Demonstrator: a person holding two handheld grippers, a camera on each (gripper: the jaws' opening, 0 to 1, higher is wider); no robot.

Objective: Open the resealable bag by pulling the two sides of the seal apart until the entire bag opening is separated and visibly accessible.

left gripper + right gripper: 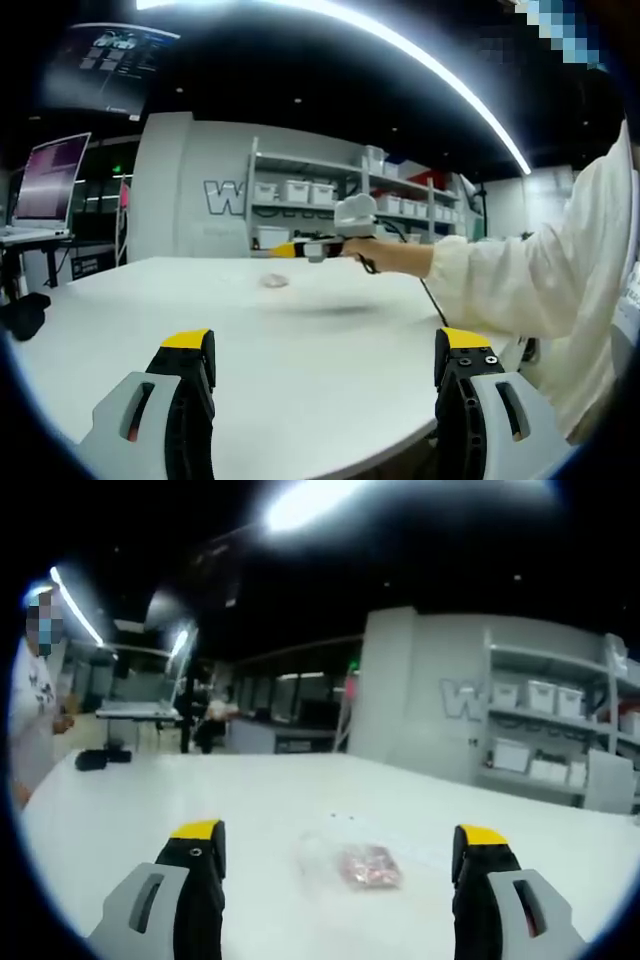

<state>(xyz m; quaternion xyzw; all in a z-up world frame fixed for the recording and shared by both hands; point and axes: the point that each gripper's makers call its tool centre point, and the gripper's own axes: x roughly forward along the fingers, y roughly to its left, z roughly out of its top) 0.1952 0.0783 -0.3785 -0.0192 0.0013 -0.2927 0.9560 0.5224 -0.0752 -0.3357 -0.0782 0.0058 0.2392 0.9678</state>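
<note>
Your bag (352,864) is hard to make out: it is clear plastic lying flat on the white table (250,800), and in the right gripper view its edges nearly vanish against the top, so you cannot tell from here whether the seal is closed. Only the pinkish contents inside it stand out. In the left gripper view the bag (274,281) is just a small blurred spot far across the table (300,380).

Your right gripper (338,852) hovers above the table with its jaws spread wide, holding nothing; the bag lies ahead, between the two jaw tips and apart from both. Seen from the left gripper view, that right gripper (300,249) is held level over the table, near the bag, your white sleeve (530,280) reaching in from the right side.

Your left gripper (326,352) is also spread wide and empty, well back from the bag, over bare tabletop near the near edge.

A dark object (92,759) sits at the table's far left, too blurred to identify.
</note>
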